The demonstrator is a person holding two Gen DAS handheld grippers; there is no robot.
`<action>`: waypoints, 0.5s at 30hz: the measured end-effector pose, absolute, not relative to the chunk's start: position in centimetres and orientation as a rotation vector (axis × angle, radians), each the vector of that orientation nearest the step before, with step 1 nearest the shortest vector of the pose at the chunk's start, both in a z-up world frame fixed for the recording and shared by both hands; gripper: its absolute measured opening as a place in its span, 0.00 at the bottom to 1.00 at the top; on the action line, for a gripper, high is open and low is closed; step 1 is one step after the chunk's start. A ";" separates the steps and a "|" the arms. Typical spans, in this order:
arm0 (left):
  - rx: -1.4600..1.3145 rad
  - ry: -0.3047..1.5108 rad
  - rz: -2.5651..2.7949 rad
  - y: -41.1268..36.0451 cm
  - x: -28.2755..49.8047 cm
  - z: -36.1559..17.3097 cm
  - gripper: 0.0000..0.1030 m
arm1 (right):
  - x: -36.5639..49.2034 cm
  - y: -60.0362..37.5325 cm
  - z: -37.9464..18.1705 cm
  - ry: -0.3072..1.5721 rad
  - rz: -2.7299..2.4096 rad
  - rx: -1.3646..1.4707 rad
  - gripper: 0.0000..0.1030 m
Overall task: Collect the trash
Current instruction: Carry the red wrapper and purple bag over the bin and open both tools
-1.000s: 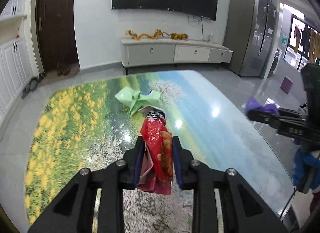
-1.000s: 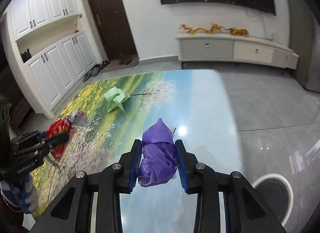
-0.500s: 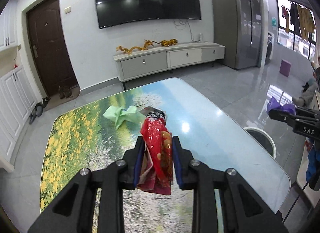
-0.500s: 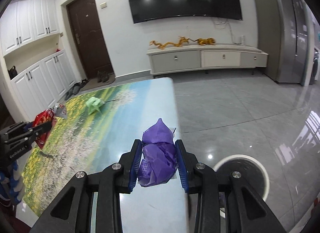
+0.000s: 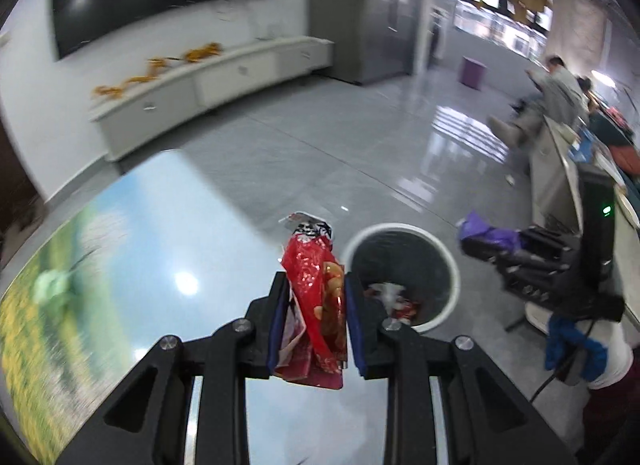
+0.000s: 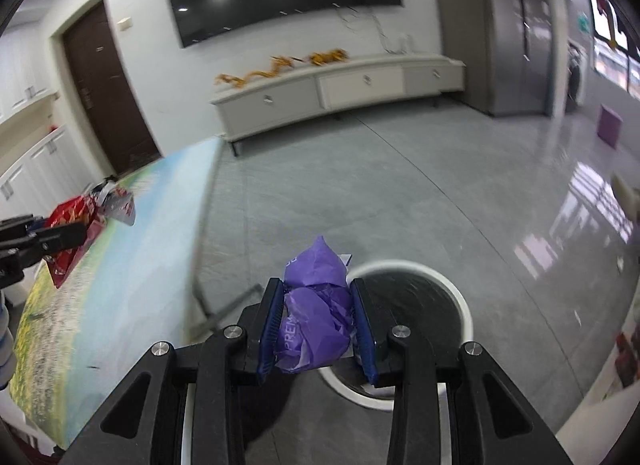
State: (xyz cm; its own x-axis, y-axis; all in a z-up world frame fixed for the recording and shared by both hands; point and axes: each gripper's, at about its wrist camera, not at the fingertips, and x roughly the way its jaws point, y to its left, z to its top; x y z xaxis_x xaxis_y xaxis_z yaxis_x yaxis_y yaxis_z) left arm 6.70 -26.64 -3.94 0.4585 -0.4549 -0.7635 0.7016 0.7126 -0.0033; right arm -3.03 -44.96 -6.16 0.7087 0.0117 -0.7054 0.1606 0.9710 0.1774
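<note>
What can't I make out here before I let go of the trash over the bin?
- Bin bottom, right wrist view: the purple bag and right gripper cover its near half.
- Bin contents, left wrist view: red and white scraps, too small to identify.
- Green paper on the table, left wrist view: smeared by motion blur.
- Red wrapper print: creased, unreadable in the left gripper.

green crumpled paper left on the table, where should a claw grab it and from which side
The green paper lies loose on the table, motion-blurred, so its folds cannot be read. Judging by its low, bunched shape, pinch across the raised middle from above, fingers straddling the wad. Both claws are full: the left claw clamps the red wrapper, the right claw the purple bag.
</note>
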 end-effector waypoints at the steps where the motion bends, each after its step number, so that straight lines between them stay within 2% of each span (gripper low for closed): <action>1: 0.351 0.840 -0.755 -28.7 7.1 -4.6 0.26 | -3.0 -45.8 -6.7 0.791 -0.097 0.243 0.31; 10: 0.323 0.952 -0.873 -39.0 10.4 -9.2 0.28 | -0.2 -52.0 -12.2 0.895 -0.168 0.323 0.31; 13: 0.294 0.982 -0.895 -40.4 11.1 -10.1 0.45 | 1.0 -53.4 -14.0 0.928 -0.183 0.342 0.33; 14: 0.284 0.983 -0.900 -40.9 11.4 -10.3 0.54 | 1.2 -53.8 -14.6 0.940 -0.188 0.347 0.34; 15: 0.279 0.983 -0.903 -41.1 11.4 -10.5 0.58 | 1.3 -53.8 -15.0 0.947 -0.191 0.350 0.38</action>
State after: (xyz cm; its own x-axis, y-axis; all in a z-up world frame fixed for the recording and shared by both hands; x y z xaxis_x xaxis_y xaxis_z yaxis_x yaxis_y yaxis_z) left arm 11.39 -41.13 -10.45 0.2388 -0.5312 -0.8129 0.7654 0.6181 -0.1791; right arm 1.27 -53.80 -14.99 0.5734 -0.0070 -0.8192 0.3105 0.9272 0.2094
